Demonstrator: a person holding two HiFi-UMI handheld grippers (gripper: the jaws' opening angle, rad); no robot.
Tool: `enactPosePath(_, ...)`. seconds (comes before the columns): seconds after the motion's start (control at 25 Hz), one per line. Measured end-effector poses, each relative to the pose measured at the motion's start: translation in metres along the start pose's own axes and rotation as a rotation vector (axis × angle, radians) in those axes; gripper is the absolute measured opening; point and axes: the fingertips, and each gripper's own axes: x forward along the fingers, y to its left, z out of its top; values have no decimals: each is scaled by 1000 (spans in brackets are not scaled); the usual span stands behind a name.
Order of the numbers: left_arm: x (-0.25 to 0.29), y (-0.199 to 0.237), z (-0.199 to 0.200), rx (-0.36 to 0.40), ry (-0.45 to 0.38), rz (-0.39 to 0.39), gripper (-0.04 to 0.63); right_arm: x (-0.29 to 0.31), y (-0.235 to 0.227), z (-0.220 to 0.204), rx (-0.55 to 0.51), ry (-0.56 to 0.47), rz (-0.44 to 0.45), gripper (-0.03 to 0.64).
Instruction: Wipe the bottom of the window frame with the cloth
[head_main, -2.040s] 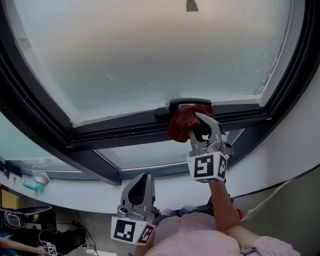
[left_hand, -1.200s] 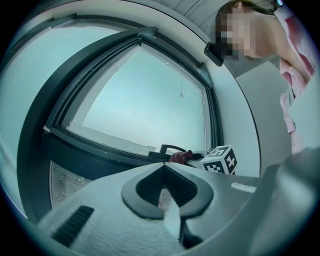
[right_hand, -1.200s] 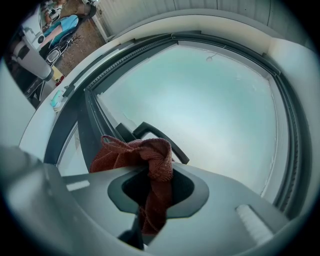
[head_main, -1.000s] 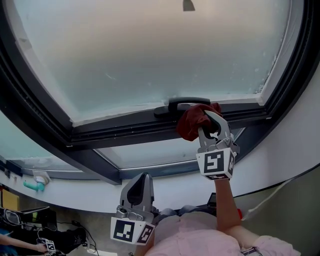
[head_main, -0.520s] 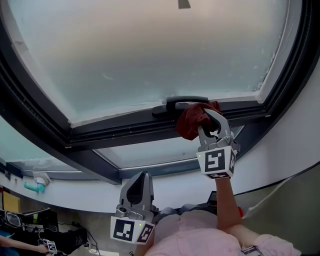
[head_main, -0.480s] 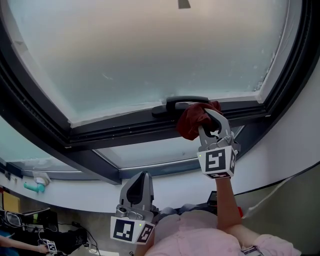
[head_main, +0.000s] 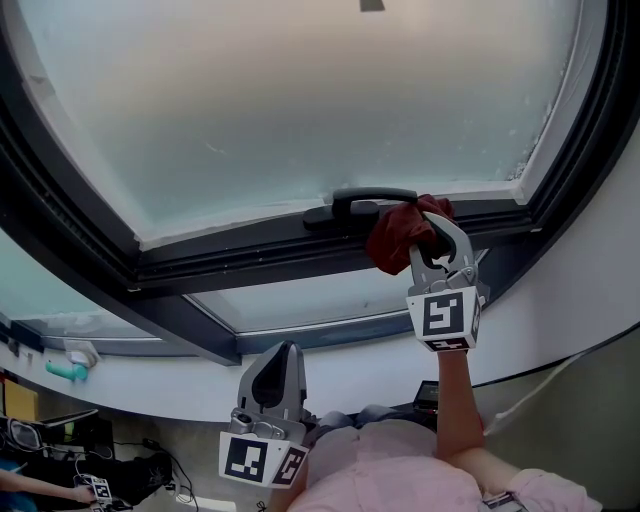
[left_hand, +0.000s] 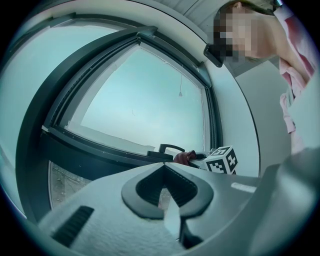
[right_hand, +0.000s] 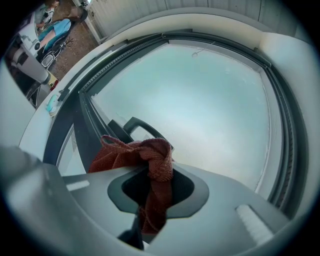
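A dark red cloth (head_main: 400, 232) is bunched against the dark bottom rail of the window frame (head_main: 240, 262), just right of the black window handle (head_main: 362, 203). My right gripper (head_main: 437, 238) is shut on the cloth (right_hand: 150, 165) and holds it up at the rail. In the right gripper view the cloth hangs through the jaws with the handle (right_hand: 141, 131) just behind it. My left gripper (head_main: 272, 385) is held low, well below the frame, shut with nothing in it. From the left gripper view the cloth (left_hand: 184, 157) and the right gripper's marker cube (left_hand: 222, 160) show far off.
Frosted glass (head_main: 300, 100) fills the window above the rail, and a second pane (head_main: 300, 300) lies below it. A white curved sill (head_main: 150, 375) runs under the frame. The white wall (head_main: 590, 270) rises at the right. A teal object (head_main: 65, 372) lies on the sill at far left.
My right gripper has carried the cloth to the right along the bottom rail, from under the handle to past its right end. The left gripper has stayed in place.
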Motion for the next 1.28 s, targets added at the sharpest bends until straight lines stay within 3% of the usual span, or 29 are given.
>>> enactPosePath(0.24,4,-11,5,0,13,-17,-2,1,1,0,-25,22,1,66)
enactPosePath(0.56,18,-28,47,11,32,-39,-2,3,3,-1,-27,102,63,64)
enactPosePath(0.84,17,-31,36,-12,55,-37,-2,4,2,0,-21,86,65,64)
enactPosePath(1.28,8,-26,44,13,32,-4,-2,1,-8,-8,-8,93,65,65)
